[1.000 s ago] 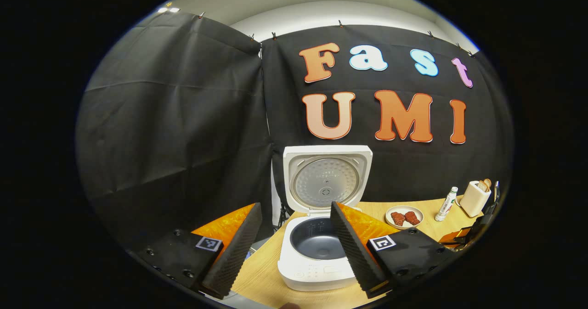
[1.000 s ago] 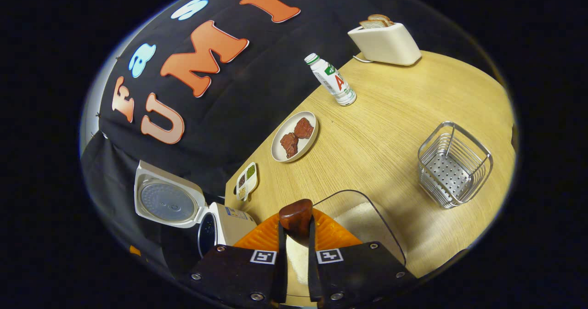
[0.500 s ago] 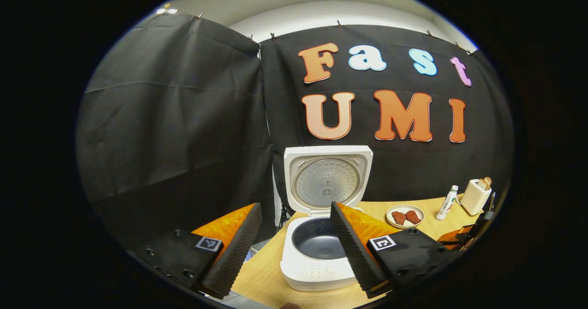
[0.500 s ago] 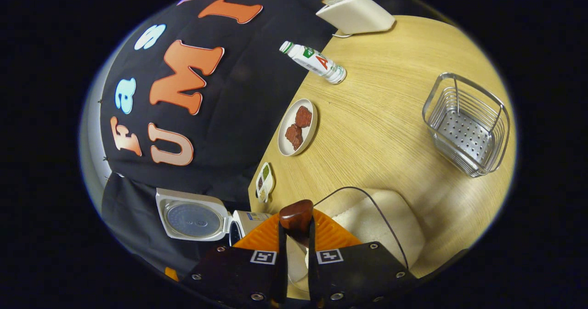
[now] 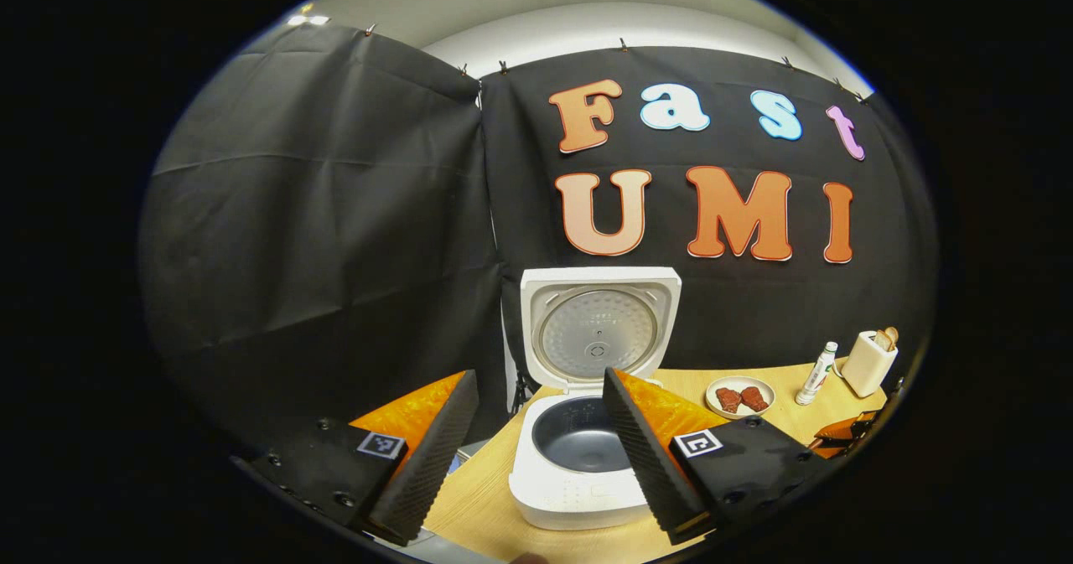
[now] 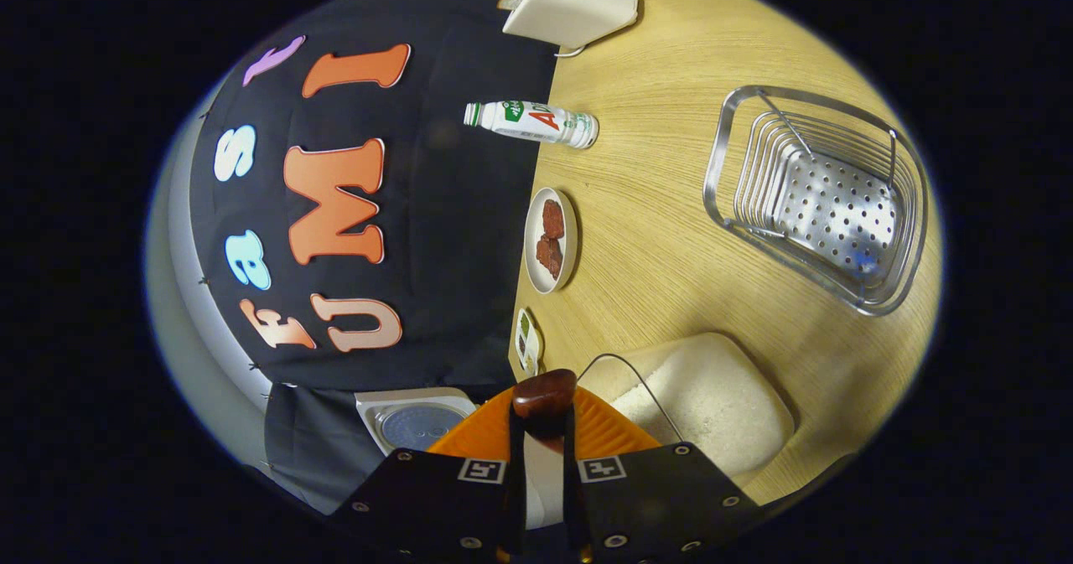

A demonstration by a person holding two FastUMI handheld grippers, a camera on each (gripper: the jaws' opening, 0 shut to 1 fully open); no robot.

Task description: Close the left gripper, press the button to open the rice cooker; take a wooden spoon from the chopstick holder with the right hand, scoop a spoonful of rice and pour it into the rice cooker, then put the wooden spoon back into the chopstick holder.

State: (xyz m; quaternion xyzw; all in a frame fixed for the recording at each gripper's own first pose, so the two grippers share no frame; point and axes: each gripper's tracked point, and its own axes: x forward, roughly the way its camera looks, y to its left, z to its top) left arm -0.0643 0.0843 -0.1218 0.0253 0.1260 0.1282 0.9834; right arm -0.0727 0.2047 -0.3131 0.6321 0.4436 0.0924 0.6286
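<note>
Here, the left gripper (image 5: 532,430) is held with its jaws spread wide and nothing between them, and the rice cooker (image 5: 578,463) is framed in the gap. The cooker's lid (image 5: 597,329) is seen standing upright at the back, against the black cloth, and the dark inner pot (image 5: 578,438) is exposed from above with open air over it. The cooker is set near the left end of the wooden table (image 5: 486,497), whose edge is seen just beside its base.

In the right gripper view, the right gripper (image 6: 543,430) is seen shut down on the wooden spoon (image 6: 545,394), whose dark rounded end is pinched between both fingers. The view is strongly rolled, so the table (image 6: 671,237) appears turned on its side. Just beyond the fingers the clear container of rice (image 6: 712,396) is seen, near the table's front edge. The wire chopstick holder (image 6: 826,199) is set well apart from it, with bare tabletop between them. Along the back edge, by the cloth, a plate (image 6: 552,241) with two brown pieces, a bottle (image 6: 532,122), a toaster (image 6: 570,7) and a small seasoning dish (image 6: 528,342) are lined up. The cooker's lid (image 6: 415,421) is partly visible beside the left finger.
</note>
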